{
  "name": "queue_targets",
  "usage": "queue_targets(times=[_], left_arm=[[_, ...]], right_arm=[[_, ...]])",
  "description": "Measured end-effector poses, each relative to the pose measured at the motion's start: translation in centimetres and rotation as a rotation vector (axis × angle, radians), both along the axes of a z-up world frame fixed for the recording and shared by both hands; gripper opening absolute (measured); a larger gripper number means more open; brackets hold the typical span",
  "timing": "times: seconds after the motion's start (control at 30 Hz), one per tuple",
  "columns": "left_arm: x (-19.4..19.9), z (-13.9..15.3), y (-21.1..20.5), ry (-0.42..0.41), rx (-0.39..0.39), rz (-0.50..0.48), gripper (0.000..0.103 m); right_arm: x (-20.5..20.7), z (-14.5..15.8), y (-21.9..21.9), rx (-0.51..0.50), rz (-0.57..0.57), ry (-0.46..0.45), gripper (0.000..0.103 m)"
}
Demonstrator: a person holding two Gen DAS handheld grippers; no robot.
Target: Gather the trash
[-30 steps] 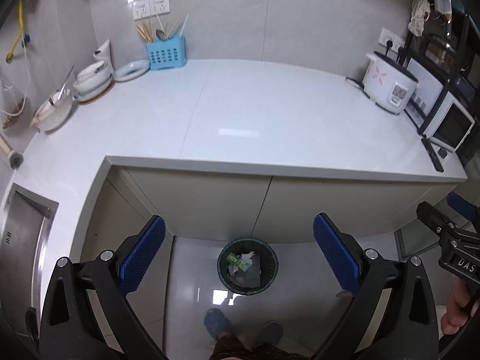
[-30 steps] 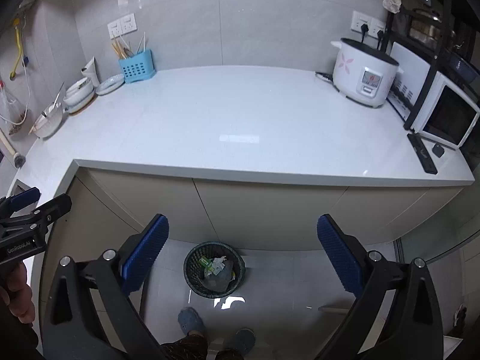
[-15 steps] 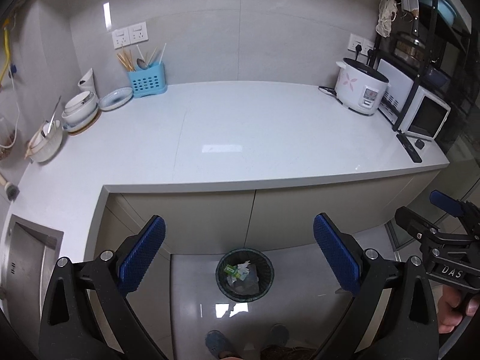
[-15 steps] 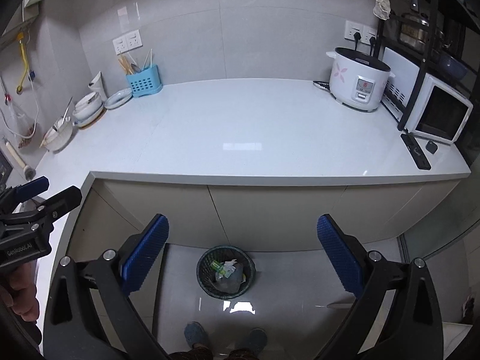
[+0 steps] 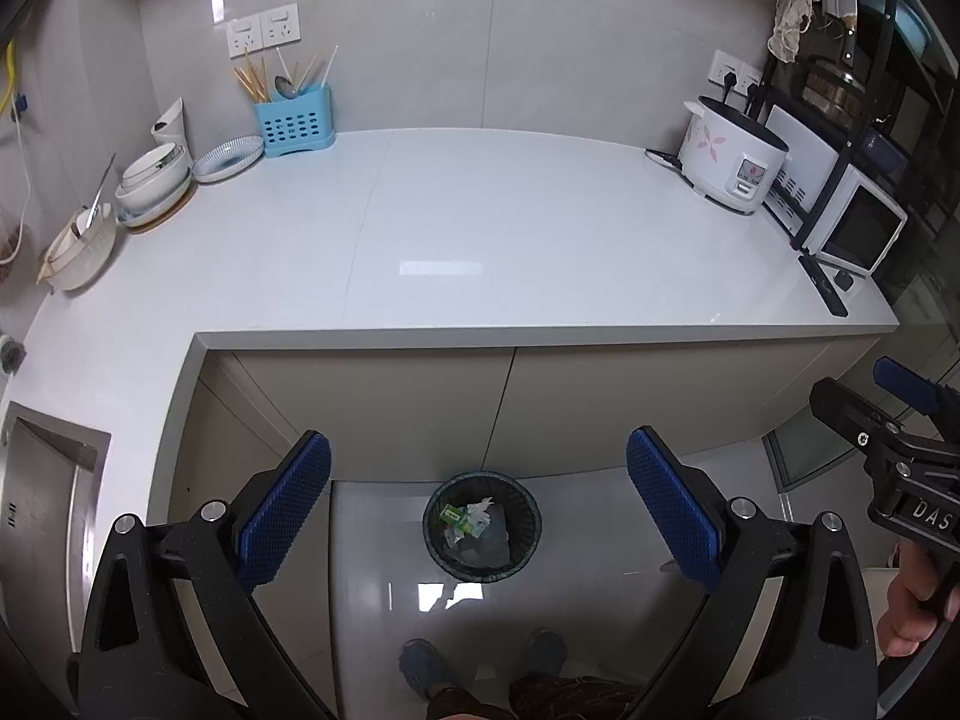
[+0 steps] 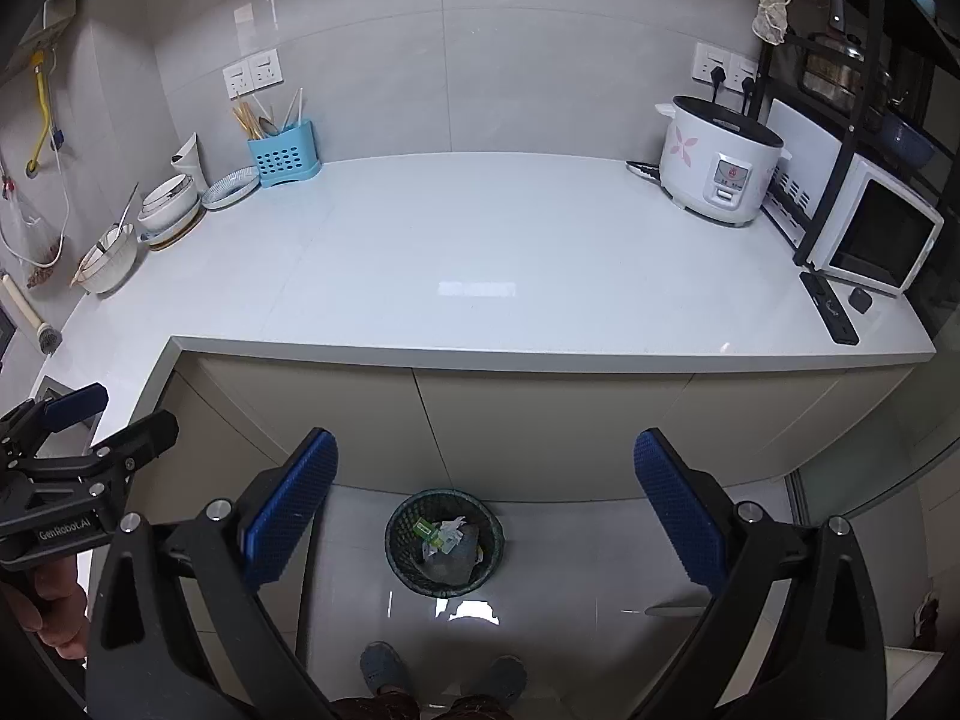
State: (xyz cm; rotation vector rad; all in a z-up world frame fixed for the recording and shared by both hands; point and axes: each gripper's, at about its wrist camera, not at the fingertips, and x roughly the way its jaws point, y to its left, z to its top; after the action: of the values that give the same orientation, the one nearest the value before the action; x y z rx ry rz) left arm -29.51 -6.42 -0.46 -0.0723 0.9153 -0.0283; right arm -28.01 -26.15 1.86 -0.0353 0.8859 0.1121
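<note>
Bare counter [image 5: 480, 240]; bin [image 5: 482, 525] below its edge; both grippers apparently empty.

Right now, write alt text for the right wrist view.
An open right gripper with blue pads hangs above a dark mesh bin of trash on a glossy floor, in front of a white counter. A rice cooker and oven stand right, bowls left.

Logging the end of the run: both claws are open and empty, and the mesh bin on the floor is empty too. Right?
Not quite. The bin holds trash: crumpled paper and a green packet, clearest in the right wrist view. The left claw and the right claw are open and empty, as you said.
</note>
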Motion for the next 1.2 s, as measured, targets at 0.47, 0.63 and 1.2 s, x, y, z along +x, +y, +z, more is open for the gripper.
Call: queue_targets(times=[0.47, 0.63, 1.2], left_arm=[[-0.05, -0.54, 0.13, 0.018, -0.005, 0.008, 0.097], [0.05, -0.47, 0.09, 0.018, -0.005, 0.007, 0.097], [-0.21, 0.05, -0.56, -0.021, 0.005, -0.011, 0.097]], right_arm=[[0.34, -0.37, 0.4, -0.005, 0.009, 0.011, 0.095], [0.34, -0.33, 0.31, -0.006, 0.008, 0.008, 0.095], [0.24, -0.25, 0.68, -0.003, 0.008, 0.009, 0.095]])
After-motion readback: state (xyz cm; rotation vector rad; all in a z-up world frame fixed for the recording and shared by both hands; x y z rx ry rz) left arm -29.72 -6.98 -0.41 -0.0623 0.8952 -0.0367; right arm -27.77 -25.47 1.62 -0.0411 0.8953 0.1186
